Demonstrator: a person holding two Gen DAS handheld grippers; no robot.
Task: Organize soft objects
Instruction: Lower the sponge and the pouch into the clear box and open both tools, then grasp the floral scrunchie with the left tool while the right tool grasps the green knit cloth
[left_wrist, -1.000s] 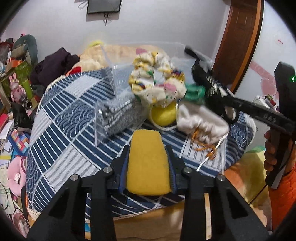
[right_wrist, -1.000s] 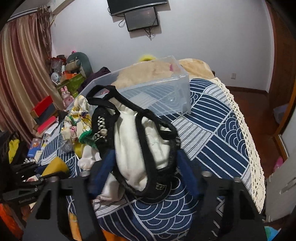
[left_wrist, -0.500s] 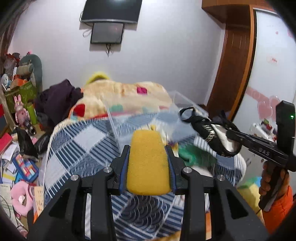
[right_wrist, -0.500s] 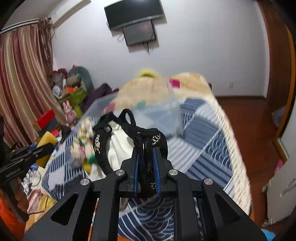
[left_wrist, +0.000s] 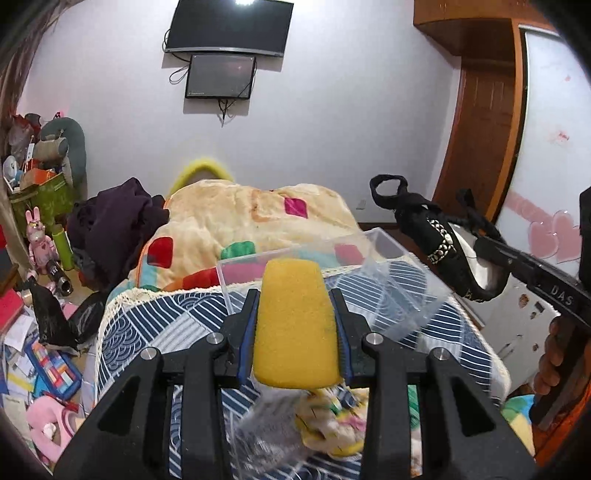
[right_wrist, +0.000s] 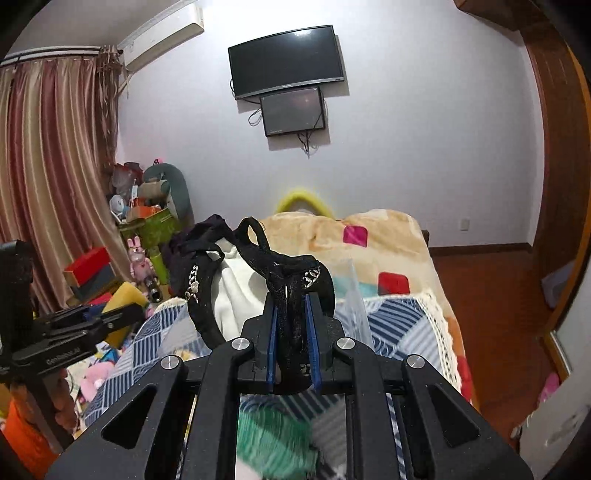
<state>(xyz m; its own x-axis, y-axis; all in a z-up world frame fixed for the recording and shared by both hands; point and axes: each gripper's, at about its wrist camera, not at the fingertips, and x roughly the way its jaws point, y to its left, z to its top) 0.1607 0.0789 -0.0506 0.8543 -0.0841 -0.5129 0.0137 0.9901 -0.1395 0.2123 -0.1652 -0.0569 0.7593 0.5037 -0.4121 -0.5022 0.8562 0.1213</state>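
Now lifted clear of the pile, left gripper (left_wrist: 295, 325) jaws clamp the yellow sponge (left_wrist: 295, 328); right gripper (right_wrist: 293, 325) jaws pinch the black strap garment (right_wrist: 258, 266); clear bin (left_wrist: 332, 266) lies ahead of both, ready for deposit.

one readable mark — "das" in white letters — on the right gripper (left_wrist: 480, 240) body.

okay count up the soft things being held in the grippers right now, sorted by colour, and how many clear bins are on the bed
Yellow: 1, the sponge in the left gripper
Black and white: 1, the strappy garment in the right gripper
Clear: 1, the plastic bin on the bed
Total: 3
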